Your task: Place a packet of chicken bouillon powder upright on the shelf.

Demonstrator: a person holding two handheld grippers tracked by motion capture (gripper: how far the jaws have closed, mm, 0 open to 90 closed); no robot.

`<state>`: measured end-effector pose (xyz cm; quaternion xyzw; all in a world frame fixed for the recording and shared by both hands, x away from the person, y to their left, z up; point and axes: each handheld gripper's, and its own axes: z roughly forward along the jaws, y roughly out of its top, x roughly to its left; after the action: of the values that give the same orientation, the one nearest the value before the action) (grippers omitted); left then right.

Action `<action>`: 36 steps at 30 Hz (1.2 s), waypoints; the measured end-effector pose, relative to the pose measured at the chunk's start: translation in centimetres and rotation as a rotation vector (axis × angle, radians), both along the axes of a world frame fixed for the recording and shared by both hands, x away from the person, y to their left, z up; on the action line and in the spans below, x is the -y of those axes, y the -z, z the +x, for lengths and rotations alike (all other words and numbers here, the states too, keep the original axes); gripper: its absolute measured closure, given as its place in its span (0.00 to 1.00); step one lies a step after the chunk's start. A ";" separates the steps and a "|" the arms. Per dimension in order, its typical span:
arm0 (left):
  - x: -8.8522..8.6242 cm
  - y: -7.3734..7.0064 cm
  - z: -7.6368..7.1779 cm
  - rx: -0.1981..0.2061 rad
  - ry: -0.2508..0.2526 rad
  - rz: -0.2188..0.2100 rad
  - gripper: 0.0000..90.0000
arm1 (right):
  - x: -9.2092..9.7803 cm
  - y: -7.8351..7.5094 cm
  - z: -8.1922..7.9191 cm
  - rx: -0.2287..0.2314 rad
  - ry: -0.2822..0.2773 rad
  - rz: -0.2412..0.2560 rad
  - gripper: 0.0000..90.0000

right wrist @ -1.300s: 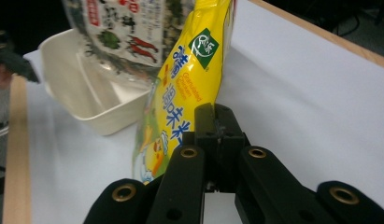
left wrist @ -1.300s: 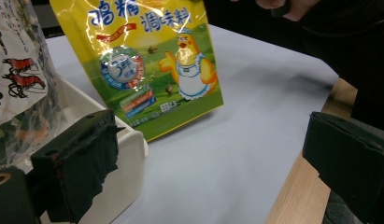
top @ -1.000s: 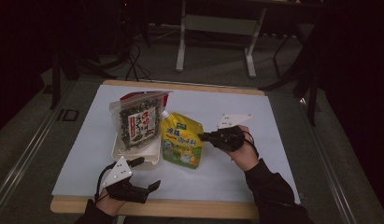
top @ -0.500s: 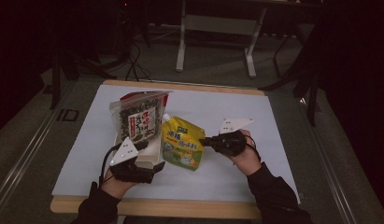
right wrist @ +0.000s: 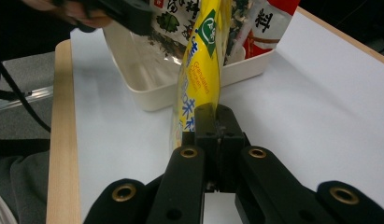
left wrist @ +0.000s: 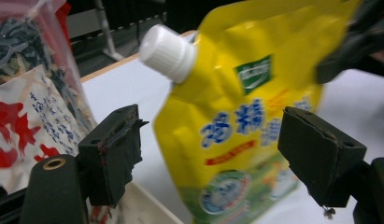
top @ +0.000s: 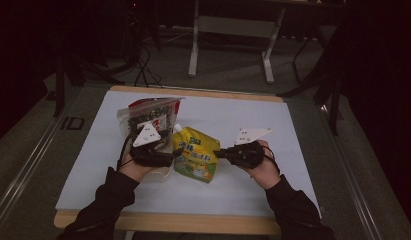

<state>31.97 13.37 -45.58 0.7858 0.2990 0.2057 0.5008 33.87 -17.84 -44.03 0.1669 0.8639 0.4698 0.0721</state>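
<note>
Pouch (top: pixel 195 159), yellow, stands beside the cream tray (right wrist: pixel 147 95), long axis upright; right claw (right wrist: pixel 212 122) clenched on its edge; left claw (left wrist: pixel 213 154) spread wide, nearer, pouch between its jaws

A table (top: pixel 293 125) stands before the person, and a spouted pouch (top: pixel 195 159) sits near its middle, held up off the surface. The pouch's cap (left wrist: pixel 166 52) points up and to the left, toward a tray (right wrist: pixel 147 88). The tray lies just left of the pouch, and packets (top: pixel 148 114) stand in it, leaning toward the far edge. The left gripper (top: pixel 169 156) sits between tray and pouch, in front of the packets, its jaws either side of the pouch's left edge. The right gripper (top: pixel 220 153) is at the pouch's right edge, clamped on it. Behind the table, on the floor, stands a metal frame (top: pixel 230 30).
</note>
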 end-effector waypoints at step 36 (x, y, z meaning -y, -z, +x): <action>-1.4 0.8 -0.3 -0.023 0.125 0.012 1.00 | -0.3 1.0 1.7 -0.067 0.003 0.031 0.85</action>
<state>31.70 14.75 -46.40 0.8083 0.2537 0.1667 0.5044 35.55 -17.57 -45.04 0.1849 0.8582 0.4772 0.0413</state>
